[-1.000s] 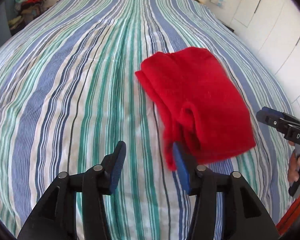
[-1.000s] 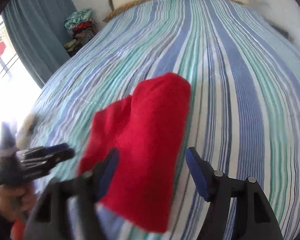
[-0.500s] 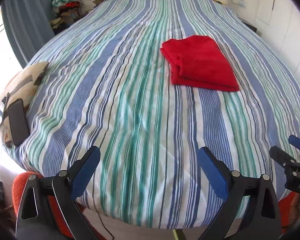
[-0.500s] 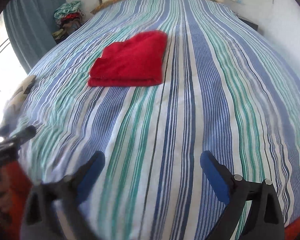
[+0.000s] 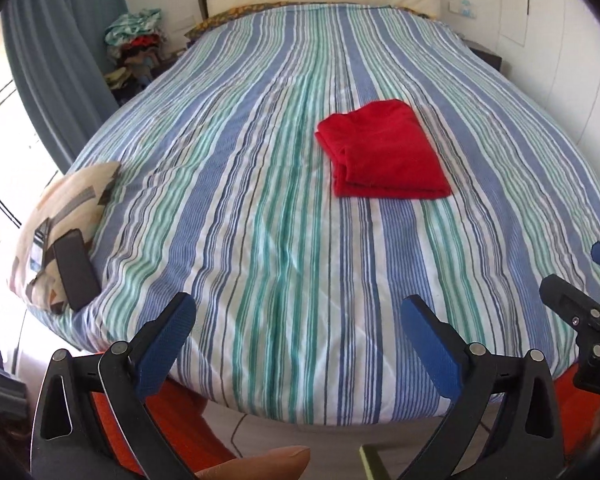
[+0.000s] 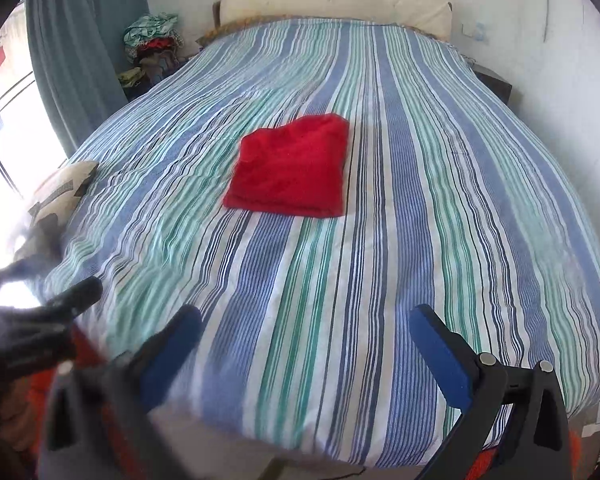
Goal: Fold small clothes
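A red garment (image 5: 384,151) lies folded into a neat rectangle on the striped bedspread (image 5: 260,208), right of the middle. It also shows in the right wrist view (image 6: 292,168). My left gripper (image 5: 298,320) is open and empty, held back over the foot edge of the bed, well short of the garment. My right gripper (image 6: 306,332) is open and empty too, also back at the foot edge. The right gripper shows at the right edge of the left wrist view (image 5: 580,304). The left gripper shows blurred at the left of the right wrist view (image 6: 48,320).
A patterned cushion (image 5: 64,216) with a dark phone (image 5: 76,274) on it lies at the bed's front left corner. A pile of clothes (image 5: 136,46) sits beside the headboard near a blue curtain (image 5: 60,60). A white wall (image 5: 572,60) runs along the right.
Both grippers let go of the red garment and pulled back to the foot of the bed with jaws opened wide. The garment now lies flat and folded.
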`<state>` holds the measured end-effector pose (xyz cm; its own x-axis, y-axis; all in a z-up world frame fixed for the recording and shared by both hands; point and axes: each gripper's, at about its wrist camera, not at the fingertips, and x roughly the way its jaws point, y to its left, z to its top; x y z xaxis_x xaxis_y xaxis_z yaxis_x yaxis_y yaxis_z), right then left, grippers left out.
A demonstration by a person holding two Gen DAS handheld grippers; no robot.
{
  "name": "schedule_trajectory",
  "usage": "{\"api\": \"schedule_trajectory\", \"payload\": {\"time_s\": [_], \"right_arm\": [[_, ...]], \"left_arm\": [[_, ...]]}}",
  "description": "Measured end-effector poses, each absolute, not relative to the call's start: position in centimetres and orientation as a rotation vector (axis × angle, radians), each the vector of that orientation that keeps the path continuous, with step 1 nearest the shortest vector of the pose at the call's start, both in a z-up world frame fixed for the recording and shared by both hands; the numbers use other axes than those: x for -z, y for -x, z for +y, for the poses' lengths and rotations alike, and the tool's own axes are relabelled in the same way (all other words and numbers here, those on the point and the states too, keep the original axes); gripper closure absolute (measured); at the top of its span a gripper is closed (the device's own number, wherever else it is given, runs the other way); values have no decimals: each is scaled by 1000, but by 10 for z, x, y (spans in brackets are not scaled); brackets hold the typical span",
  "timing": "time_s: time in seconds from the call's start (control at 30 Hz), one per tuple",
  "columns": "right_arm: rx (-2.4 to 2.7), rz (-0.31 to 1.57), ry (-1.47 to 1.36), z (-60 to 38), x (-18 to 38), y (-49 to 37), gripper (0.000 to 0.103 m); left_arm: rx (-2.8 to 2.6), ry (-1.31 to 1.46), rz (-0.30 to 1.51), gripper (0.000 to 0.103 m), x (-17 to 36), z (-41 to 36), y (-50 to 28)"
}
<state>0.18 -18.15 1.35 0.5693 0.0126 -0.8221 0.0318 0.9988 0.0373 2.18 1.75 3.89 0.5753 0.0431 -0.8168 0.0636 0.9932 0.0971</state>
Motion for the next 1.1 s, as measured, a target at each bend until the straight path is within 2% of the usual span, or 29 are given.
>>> {"api": "schedule_trajectory", "payload": {"time_s": [1.1], "right_arm": [[47, 991, 14, -164, -36, 12, 1]], "left_arm": [[43, -135, 970, 1, -50, 13, -14]]}}
